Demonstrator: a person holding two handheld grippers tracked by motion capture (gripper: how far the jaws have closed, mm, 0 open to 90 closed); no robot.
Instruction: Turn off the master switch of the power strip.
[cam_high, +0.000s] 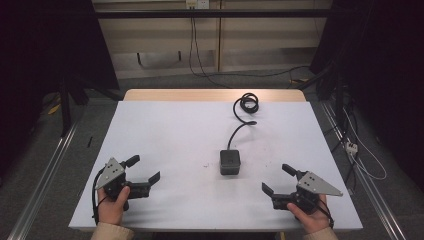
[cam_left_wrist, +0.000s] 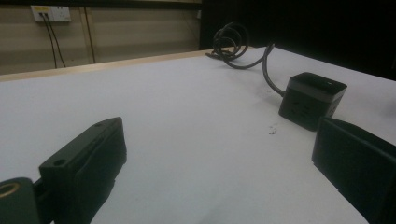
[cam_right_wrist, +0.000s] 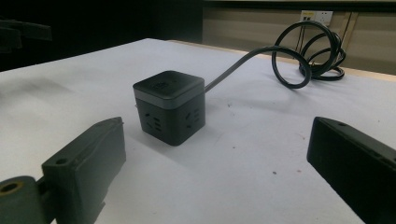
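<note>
Black claws, left claw (cam_high: 146, 170) and right claw (cam_high: 279, 179), are held low, wide open, empty, either side of the socket cube (cam_high: 230, 162).

One black socket cube (cam_high: 230, 162) sits on one white table (cam_high: 165, 130), with one coiled cable (cam_high: 248, 103) running from it. Two grippers are there, a left gripper (cam_high: 145, 169) and a right gripper (cam_high: 278, 179), each in one hand, two hands in all
</note>
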